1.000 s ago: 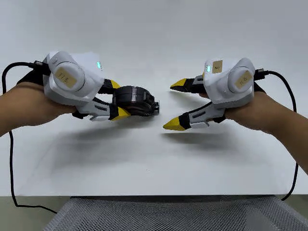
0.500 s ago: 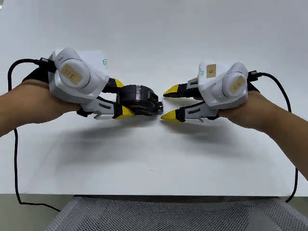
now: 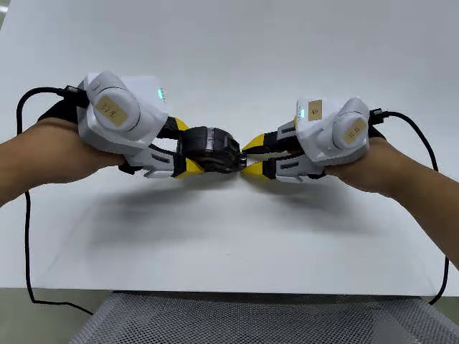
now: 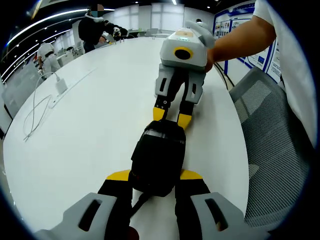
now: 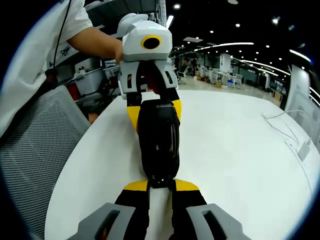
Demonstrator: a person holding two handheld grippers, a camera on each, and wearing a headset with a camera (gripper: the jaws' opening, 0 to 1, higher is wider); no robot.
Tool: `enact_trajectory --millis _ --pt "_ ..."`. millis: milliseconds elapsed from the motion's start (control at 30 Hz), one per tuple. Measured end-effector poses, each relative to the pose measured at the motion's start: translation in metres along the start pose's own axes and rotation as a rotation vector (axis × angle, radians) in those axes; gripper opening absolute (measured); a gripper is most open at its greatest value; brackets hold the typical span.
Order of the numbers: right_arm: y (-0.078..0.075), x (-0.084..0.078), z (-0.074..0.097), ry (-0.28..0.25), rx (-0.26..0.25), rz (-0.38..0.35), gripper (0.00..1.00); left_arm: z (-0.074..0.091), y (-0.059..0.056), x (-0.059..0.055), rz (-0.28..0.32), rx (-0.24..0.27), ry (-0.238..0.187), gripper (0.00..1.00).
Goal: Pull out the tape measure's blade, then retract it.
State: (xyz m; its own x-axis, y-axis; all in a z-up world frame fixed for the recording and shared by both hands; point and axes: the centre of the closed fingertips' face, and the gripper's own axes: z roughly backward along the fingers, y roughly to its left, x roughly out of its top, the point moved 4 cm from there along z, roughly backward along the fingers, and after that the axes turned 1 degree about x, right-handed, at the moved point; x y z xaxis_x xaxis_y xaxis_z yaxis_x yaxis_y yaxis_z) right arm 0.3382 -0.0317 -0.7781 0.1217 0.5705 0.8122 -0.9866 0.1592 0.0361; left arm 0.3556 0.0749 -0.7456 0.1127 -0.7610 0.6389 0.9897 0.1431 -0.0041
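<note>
In the head view my left gripper (image 3: 185, 147) is shut on the body of a black tape measure (image 3: 209, 149) and holds it just above the white table (image 3: 229, 229). My right gripper (image 3: 249, 158) meets it from the right, its yellow tips closed on the blade's end hook at the case mouth. No blade shows outside the case. The left gripper view looks along the tape measure (image 4: 159, 154) between my left gripper's (image 4: 155, 176) fingers to the right gripper (image 4: 171, 116) beyond. In the right gripper view the tape measure (image 5: 159, 135) lies between my right gripper (image 5: 160, 186) and the left gripper (image 5: 152, 109).
A grey mesh chair (image 3: 237, 319) sits below the table's near edge. Black cables (image 3: 26, 215) trail from both grippers off the table's sides. A white cable with a charger (image 4: 56, 86) lies on the table farther off, and people (image 4: 95, 27) stand at its far end.
My right gripper moved left to the tape measure's mouth and went from wide open to shut on the end hook. The left gripper and tape shifted slightly right.
</note>
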Motion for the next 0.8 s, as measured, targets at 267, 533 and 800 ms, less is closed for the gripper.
enact_trajectory --millis 267,533,800 --pt "0.0009 0.0005 -0.0003 0.000 0.007 0.001 0.11 0.0000 -0.0006 0.0002 0.000 0.002 0.001 0.28" --pt "0.0004 0.0013 0.0006 0.008 -0.006 0.007 0.09 0.0000 0.0002 -0.0008 -0.029 0.006 0.008 0.26" --pt "0.0008 0.0010 0.0024 0.002 0.000 0.007 0.08 -0.0013 -0.0002 0.0005 -0.059 0.005 0.004 0.26"
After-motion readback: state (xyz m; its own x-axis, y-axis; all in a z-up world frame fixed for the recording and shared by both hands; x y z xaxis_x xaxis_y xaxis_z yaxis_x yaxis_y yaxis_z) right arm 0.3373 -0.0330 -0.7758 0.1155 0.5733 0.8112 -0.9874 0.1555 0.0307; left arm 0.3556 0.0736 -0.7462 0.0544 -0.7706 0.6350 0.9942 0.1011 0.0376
